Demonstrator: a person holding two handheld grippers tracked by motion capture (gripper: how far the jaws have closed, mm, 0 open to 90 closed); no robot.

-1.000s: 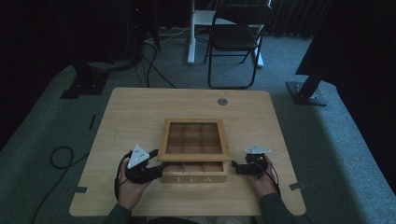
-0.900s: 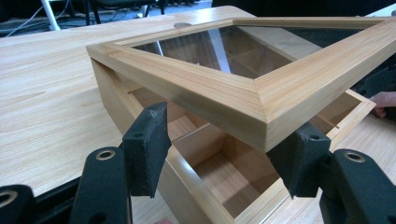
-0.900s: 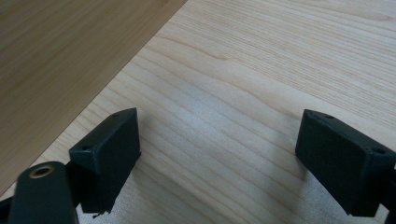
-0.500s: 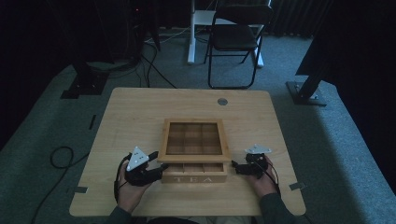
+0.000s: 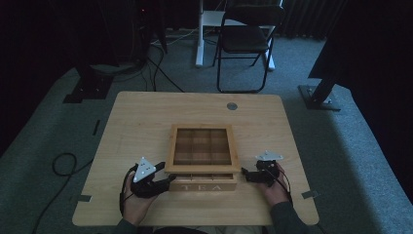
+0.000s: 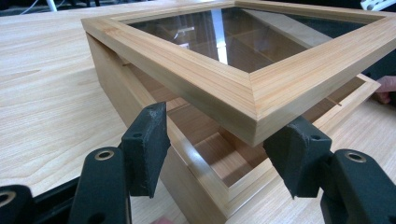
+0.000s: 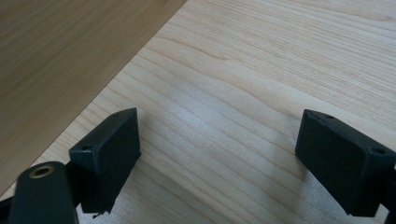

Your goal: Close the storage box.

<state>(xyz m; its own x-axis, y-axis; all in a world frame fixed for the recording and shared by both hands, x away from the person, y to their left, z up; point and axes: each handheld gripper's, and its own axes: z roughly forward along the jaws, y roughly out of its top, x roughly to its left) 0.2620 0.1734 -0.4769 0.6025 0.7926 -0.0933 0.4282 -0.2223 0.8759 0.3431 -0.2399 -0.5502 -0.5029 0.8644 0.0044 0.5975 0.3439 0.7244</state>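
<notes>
Dim carpeted floor and a folding chair [image 5: 246, 41] lie beyond the pale wooden table [image 5: 146, 122], where a wooden tea box [image 5: 202, 158] sits near the person's edge, its glass-paned lid [image 6: 243, 51] raised a little off the base.

At the left, the left gripper [image 5: 163, 183] reaches toward the box's near left corner. In the left gripper view its jaws stand spread, one on either side of the lid's corner, and no pad seems to press on the wood, though the far side of the right pad is hidden. The box looks rigid and moderately heavy. Its smooth finished wood could slip between the pads, and the glass pane is fragile, so the thick wooden frame of the lid is the place to take hold, never the pane.

On the front of the base, the letters "TEA" [image 5: 207, 186] read clearly.

At the right, the right gripper [image 5: 246, 176] rests just beside the box's right side, jaws wide apart over bare table, holding nothing.
</notes>
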